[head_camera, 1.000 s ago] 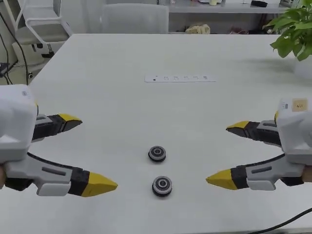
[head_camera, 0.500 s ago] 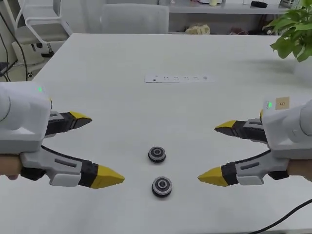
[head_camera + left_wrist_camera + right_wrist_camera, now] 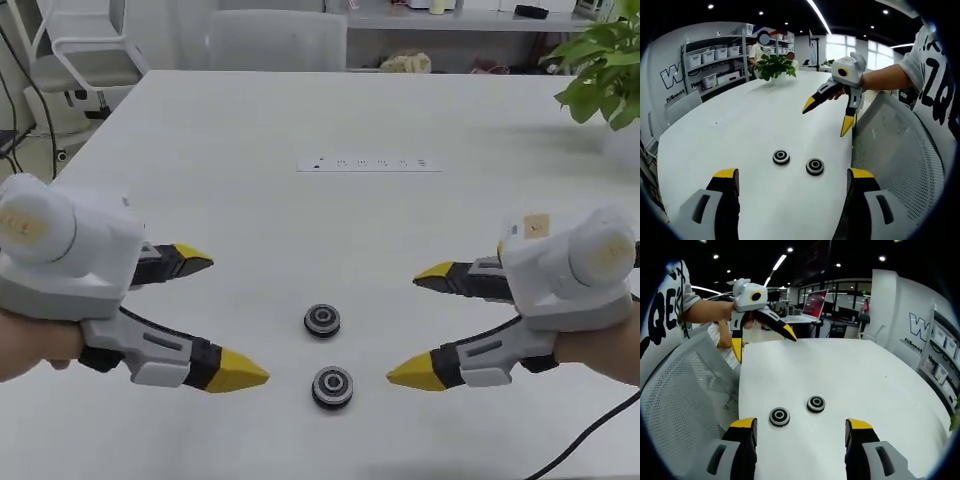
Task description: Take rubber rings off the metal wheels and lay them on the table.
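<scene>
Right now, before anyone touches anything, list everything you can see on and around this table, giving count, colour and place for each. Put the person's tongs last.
metal wheels: two, dark rims with silver centres, lying flat mid-table, apart, one nearer
table: one, pale grey, under everything
socket panel: one, white, on the table beyond the wheels
plant: one, green, far right
chair: one, grey, at the table's far edge
cable: one, black, near right corner
left tongs: one, grey with yellow tips, open, left of the wheels
right tongs: one, same colours, open, right of the wheels
</scene>
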